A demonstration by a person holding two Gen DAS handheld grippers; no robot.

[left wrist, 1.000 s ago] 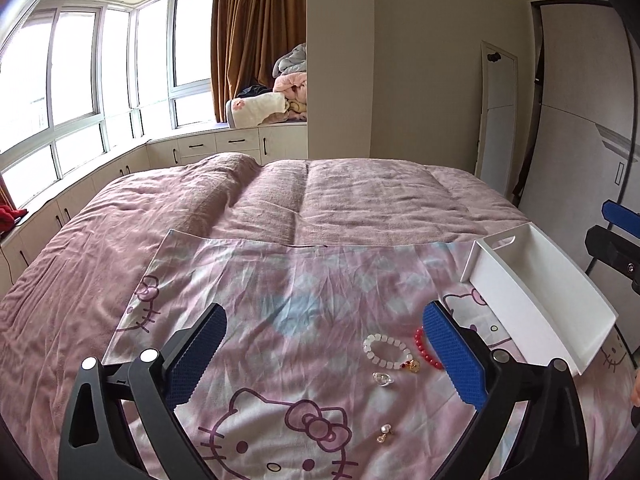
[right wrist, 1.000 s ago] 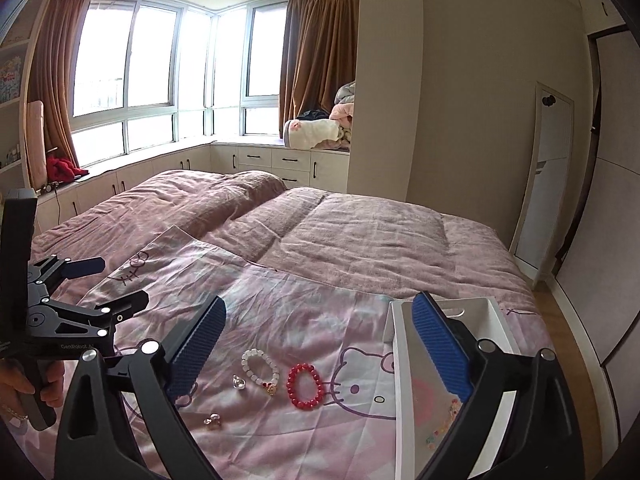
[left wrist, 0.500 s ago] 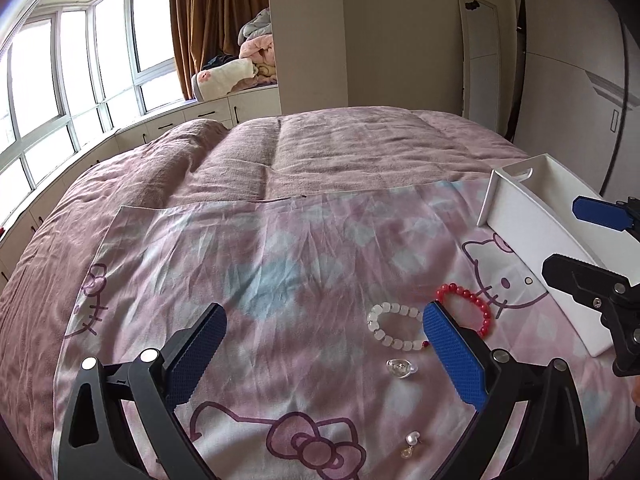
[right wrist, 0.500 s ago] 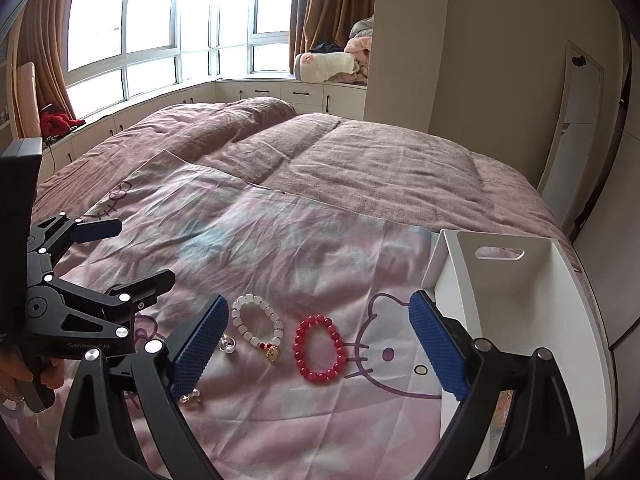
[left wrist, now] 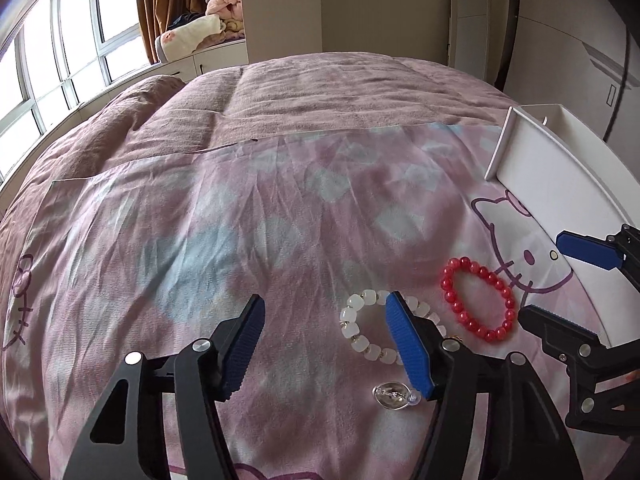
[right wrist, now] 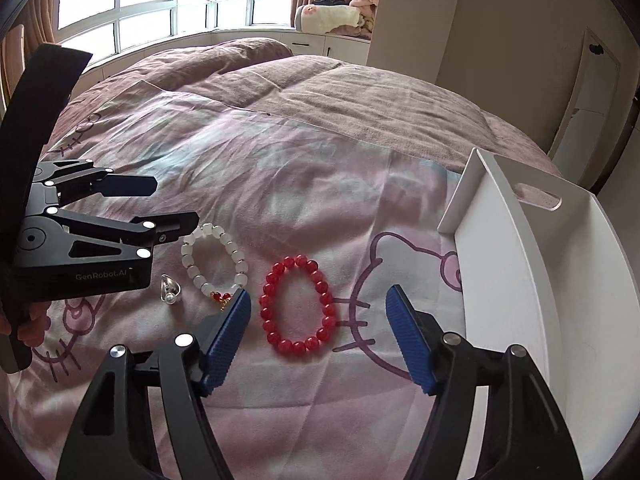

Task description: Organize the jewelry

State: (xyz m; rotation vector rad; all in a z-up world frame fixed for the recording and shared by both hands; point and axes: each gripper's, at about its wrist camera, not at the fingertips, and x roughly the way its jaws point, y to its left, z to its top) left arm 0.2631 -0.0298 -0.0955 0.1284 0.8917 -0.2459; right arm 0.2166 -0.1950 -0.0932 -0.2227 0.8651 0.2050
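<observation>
On the pink cartoon-cat cloth [right wrist: 280, 184] lie a white bead bracelet [right wrist: 188, 260], a red bead bracelet [right wrist: 269, 316] and a small clear pendant [right wrist: 170, 288]. My left gripper [left wrist: 324, 320] hovers low over the white bracelet [left wrist: 348, 316]; its jaws are closing. Its right finger covers part of the ring, and no pad presses on it. My right gripper [right wrist: 320, 312] hangs just above the red bracelet, which shows between its closing jaws, untouched. From the right wrist, the left gripper [right wrist: 176, 202] has one fingertip at the white bracelet's far edge. The left wrist view shows the red bracelet [left wrist: 456, 306], the pendant [left wrist: 394, 394] and the right gripper [left wrist: 560, 284].
A white tray [right wrist: 512, 260] with a handle slot lies at the cloth's right edge, close to my right gripper's right finger, also seen as the tray [left wrist: 552, 184]. A mauve quilt [left wrist: 320, 92] covers the bed beyond. Windows, curtains and piled bedding are far behind.
Both grippers have come down and forward toward the jewelry on the cloth. Both pairs of jaws stand narrower than before. Nothing on the cloth has moved.
</observation>
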